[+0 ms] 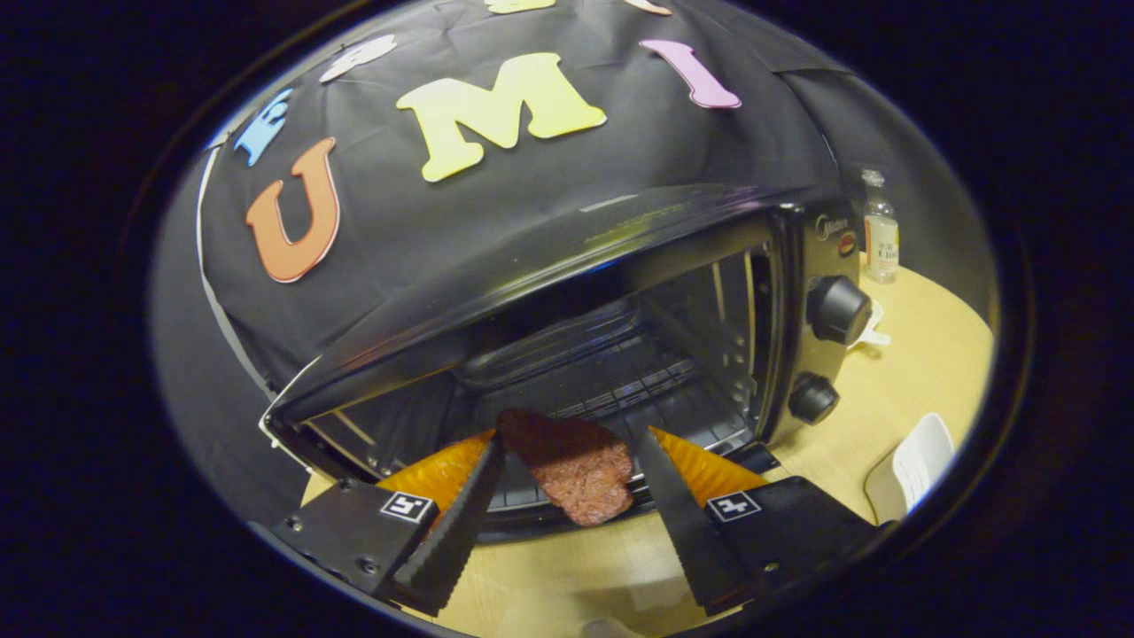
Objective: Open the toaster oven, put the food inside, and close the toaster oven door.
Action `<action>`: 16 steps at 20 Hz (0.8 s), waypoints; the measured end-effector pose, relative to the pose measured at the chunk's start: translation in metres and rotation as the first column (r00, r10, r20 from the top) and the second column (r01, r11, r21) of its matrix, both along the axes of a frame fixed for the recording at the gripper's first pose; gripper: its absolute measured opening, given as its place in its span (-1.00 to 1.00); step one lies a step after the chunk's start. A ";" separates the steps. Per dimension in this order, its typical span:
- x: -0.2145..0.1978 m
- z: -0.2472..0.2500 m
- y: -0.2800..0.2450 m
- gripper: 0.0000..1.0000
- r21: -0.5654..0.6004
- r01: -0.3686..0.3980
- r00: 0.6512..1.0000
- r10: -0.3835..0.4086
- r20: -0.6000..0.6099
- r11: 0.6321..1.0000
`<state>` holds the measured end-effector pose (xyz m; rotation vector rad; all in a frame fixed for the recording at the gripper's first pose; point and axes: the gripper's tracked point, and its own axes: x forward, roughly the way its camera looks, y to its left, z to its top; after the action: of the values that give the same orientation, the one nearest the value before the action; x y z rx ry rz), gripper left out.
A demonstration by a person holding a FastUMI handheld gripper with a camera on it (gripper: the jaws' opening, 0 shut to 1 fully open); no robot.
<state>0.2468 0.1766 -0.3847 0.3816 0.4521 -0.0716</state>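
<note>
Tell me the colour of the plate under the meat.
Orange, seen in the gripper view: the plate shows beside the meat, with the jaws open around it.

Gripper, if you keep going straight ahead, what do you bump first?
Probably the reddish meat slice, lying between the open gripper jaws on the orange plate. Beyond it gapes the open toaster oven. Depth is hard to judge.

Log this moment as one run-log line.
oven: door open | meat slice: on orange plate, at oven mouth | gripper: open, fingers astride meat | door not yet closed

Gripper [567,447] fingers spread wide apart
</note>
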 end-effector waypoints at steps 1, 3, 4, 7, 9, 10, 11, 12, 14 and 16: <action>-0.005 0.007 0.000 0.95 -0.008 -0.013 1.000 0.013 0.007 1.000; -0.016 0.021 0.000 0.95 -0.038 -0.051 0.999 0.051 0.014 0.998; -0.023 0.029 0.001 0.95 -0.052 -0.071 0.997 0.072 0.017 0.996; -0.048 0.057 -0.005 0.95 -0.136 -0.135 0.990 0.139 0.024 0.981; -0.067 0.070 -0.016 0.95 -0.194 -0.163 0.985 0.170 0.020 0.967; -0.078 0.076 -0.023 0.96 -0.212 -0.175 0.983 0.181 0.010 0.961; -0.090 0.078 -0.029 0.95 -0.232 -0.190 0.981 0.195 -0.004 0.954; -0.100 0.080 -0.037 0.96 -0.255 -0.194 0.981 0.196 -0.019 0.947; -0.124 0.082 -0.050 0.96 -0.289 -0.211 0.978 0.203 -0.056 0.934; -0.148 0.080 -0.058 0.96 -0.299 -0.228 0.974 0.210 -0.089 0.927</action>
<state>0.0990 0.1184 -0.3048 0.0202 0.5273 0.0652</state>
